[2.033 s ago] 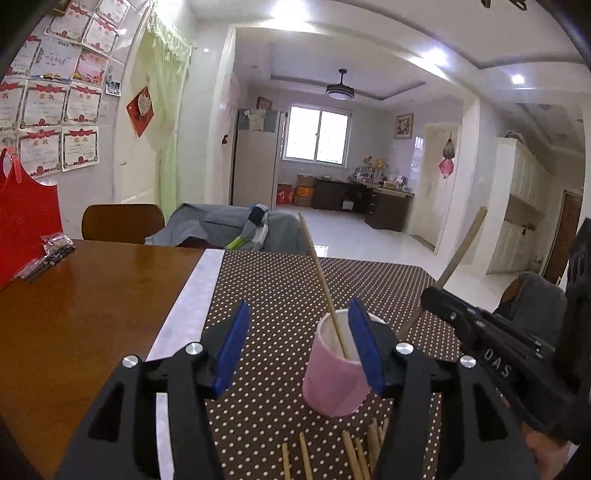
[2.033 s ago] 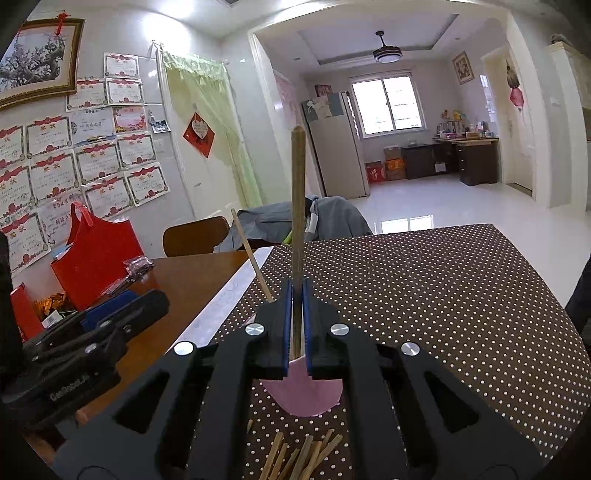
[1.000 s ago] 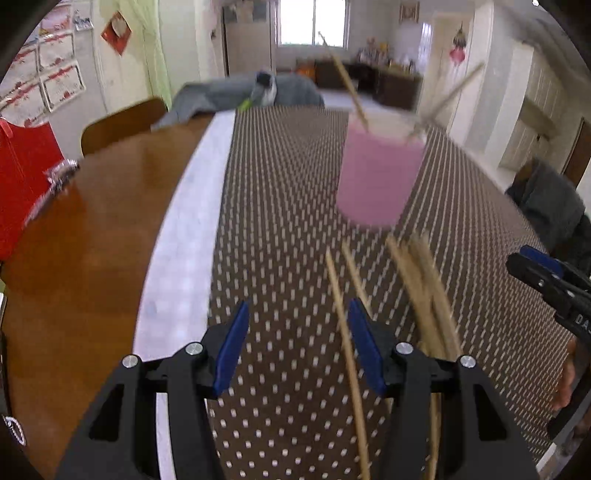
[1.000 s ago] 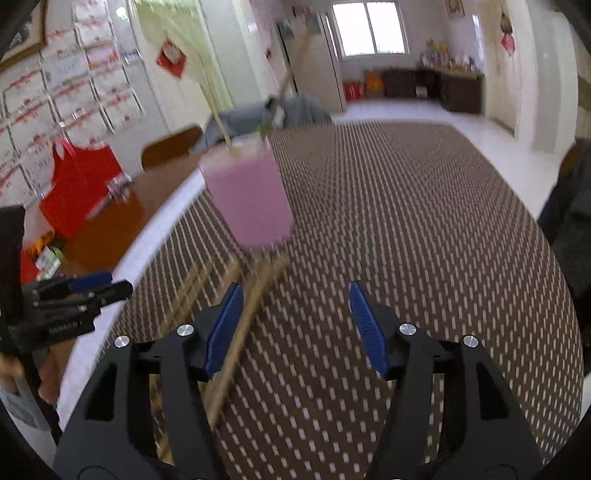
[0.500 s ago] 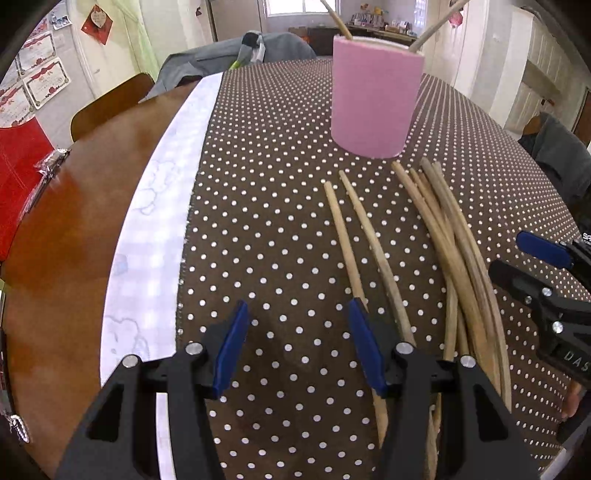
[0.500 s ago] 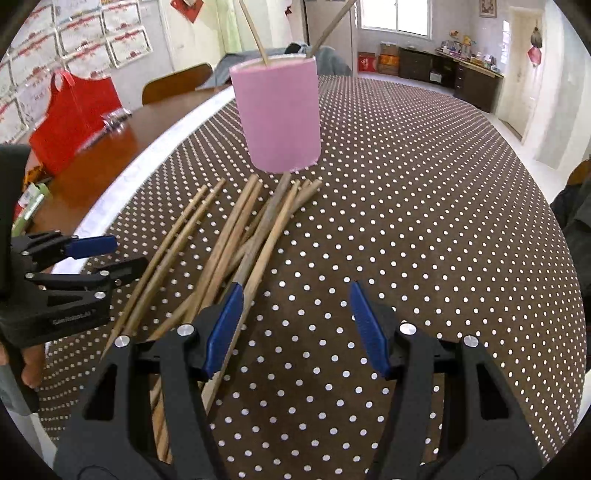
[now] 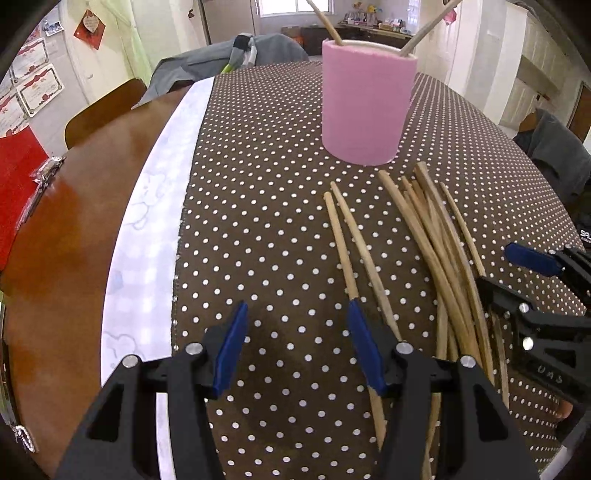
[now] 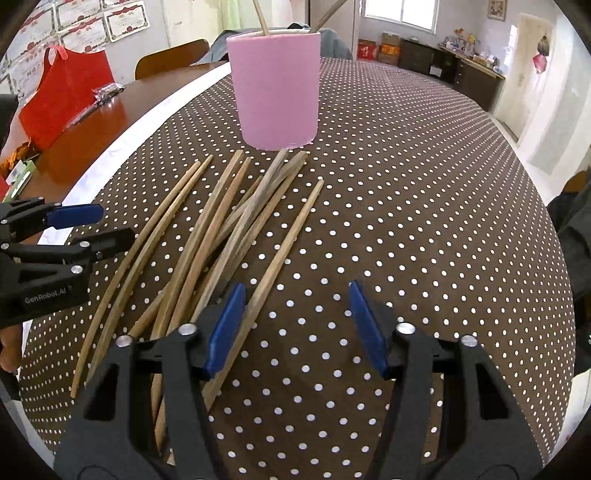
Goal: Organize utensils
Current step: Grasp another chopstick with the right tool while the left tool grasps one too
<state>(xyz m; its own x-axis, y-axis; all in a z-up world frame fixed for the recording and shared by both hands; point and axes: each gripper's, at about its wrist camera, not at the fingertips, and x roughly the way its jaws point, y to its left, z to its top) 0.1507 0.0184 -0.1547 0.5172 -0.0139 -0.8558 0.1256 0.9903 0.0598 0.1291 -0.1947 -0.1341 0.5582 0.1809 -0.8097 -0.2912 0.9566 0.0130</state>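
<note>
A pink cup (image 7: 367, 103) stands on the brown dotted tablecloth (image 7: 266, 206) with two wooden chopsticks (image 7: 424, 27) leaning in it; it also shows in the right wrist view (image 8: 275, 88). Several loose chopsticks (image 7: 436, 251) lie in a pile in front of the cup, also in the right wrist view (image 8: 221, 229). My left gripper (image 7: 297, 328) is open and empty, low over the cloth, its right finger over the leftmost chopsticks. My right gripper (image 8: 295, 312) is open and empty, its left finger over the pile's right side.
A red bag (image 8: 64, 94) and small packets sit on the bare wooden table (image 7: 62, 221) at left. A white cloth strip (image 7: 147, 236) borders the tablecloth. A chair (image 7: 105, 107) stands behind the table. The table edge is close at right.
Two seconds ago my right gripper held a chopstick over the cup; it let go and the chopstick now stands in the cup. Both grippers then dropped low toward the loose pile, open.
</note>
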